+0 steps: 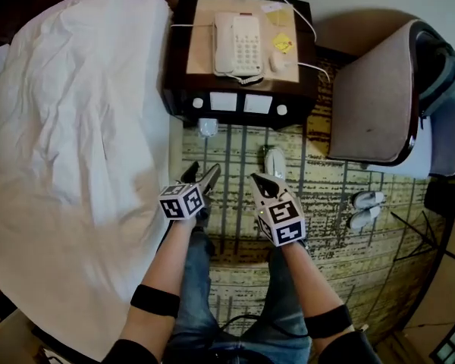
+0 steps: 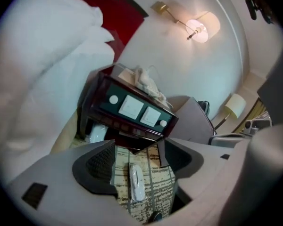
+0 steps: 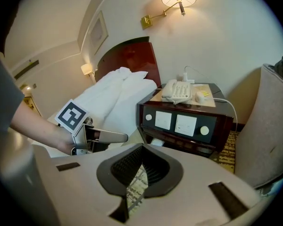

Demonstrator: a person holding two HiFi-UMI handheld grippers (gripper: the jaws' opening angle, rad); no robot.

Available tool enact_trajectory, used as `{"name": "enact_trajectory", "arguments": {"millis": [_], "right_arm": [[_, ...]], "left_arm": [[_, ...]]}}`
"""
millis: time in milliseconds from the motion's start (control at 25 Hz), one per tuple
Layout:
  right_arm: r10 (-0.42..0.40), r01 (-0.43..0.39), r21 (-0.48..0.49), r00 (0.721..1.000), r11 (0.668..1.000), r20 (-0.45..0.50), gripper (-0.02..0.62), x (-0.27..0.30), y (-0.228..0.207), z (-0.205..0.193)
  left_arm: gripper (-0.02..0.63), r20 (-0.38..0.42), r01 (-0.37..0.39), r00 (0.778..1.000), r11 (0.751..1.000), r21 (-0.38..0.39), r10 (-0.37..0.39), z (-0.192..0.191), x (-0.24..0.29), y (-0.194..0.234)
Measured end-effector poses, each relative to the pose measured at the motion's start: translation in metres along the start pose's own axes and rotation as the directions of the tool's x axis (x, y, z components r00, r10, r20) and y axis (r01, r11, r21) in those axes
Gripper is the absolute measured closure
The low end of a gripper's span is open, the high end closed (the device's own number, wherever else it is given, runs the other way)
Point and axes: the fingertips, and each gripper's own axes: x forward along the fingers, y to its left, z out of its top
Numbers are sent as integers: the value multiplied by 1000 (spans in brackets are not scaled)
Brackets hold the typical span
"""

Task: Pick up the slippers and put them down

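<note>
Grippers over carpet (image 1: 326, 184), slipper not gripped.
Left gripper (image 1: 202, 174) jaws apart, empty; right gripper (image 1: 259, 182) jaws closed, empty. White slipper (image 1: 274, 161) lies near the carpet's nightstand (image 1: 239, 101) edge, just beyond the right gripper.

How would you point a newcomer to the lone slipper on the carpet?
Start at the dark nightstand with the white telephone. On the patterned carpet before its front lies one white slipper. Unlike the pair by the armchair, it lies alone.
</note>
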Motion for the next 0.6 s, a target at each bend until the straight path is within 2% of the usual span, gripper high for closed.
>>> {"name": "enact_trajectory", "arguments": {"millis": [120,320,480,600], "right_arm": [[12,-12,0,1000,1000,2,594,55,-15,-25],[25,-25,-4,1000,1000,-4,593,142,-37,-71],[35,-35,0,999,999,2,593,195,-48,-102],[43,-43,16,999,999,23,593,228,-55,-120]], "left_arm": [[267,9,8,1000,998,-64,-8,-14,49,48],[249,-25,9,1000,997,-75,-11,-44,119,124],[245,-8,-7,1000,991,-137,6,-61,163,177],[215,14,-18,1000,982,-188,21,-70,194,211]]}}
